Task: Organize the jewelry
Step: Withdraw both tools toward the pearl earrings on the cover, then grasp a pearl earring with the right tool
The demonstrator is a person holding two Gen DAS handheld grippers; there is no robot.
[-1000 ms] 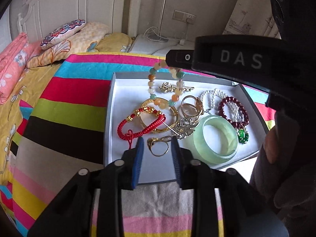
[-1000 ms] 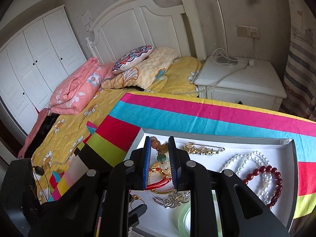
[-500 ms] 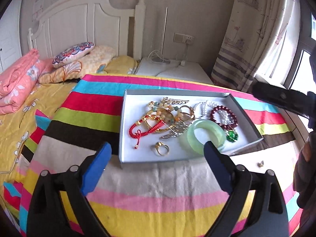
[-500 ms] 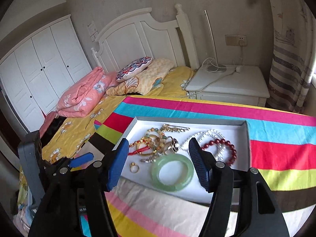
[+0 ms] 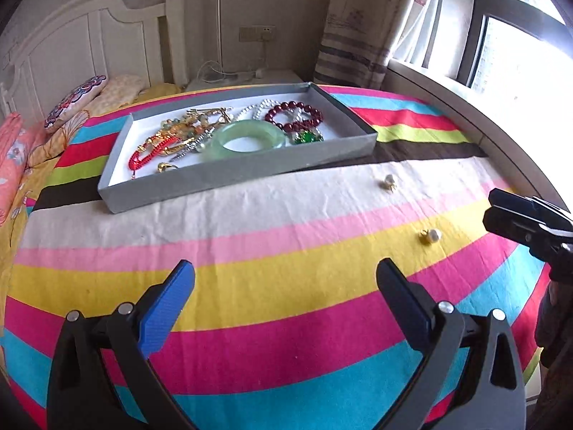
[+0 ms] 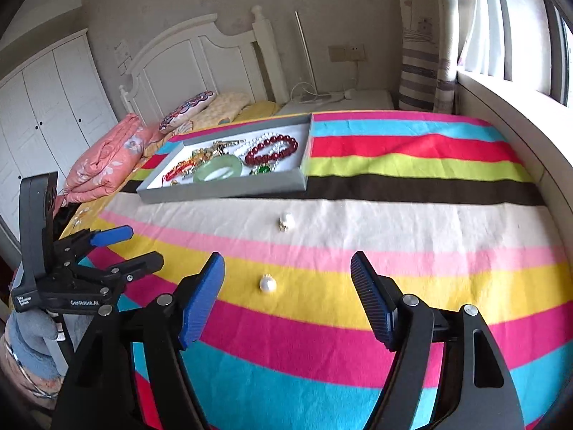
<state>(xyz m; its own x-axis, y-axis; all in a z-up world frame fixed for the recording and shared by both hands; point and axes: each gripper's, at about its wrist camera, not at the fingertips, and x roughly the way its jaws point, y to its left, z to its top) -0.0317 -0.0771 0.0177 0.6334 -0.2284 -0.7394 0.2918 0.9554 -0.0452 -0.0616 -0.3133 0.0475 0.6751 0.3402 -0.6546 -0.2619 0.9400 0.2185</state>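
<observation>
A grey tray on the striped blanket holds a green jade bangle, a dark red bead bracelet, a red cord bracelet, pearls and gold pieces. Two pearl earrings lie loose on the blanket: one on the white stripe, one on the yellow stripe. My left gripper is open and empty, well short of the tray. My right gripper is open and empty, the nearer earring just beyond its fingertips.
The blanket covers a bed with pillows and a folded pink quilt at the left. A white nightstand with cables stands behind. A window ledge runs along the right. The left gripper shows at the right view's left edge.
Both grippers opened and drew back from the tray toward the near side of the bed. The bead bracelet and gold ring now lie in the tray. Two earrings came into view.
</observation>
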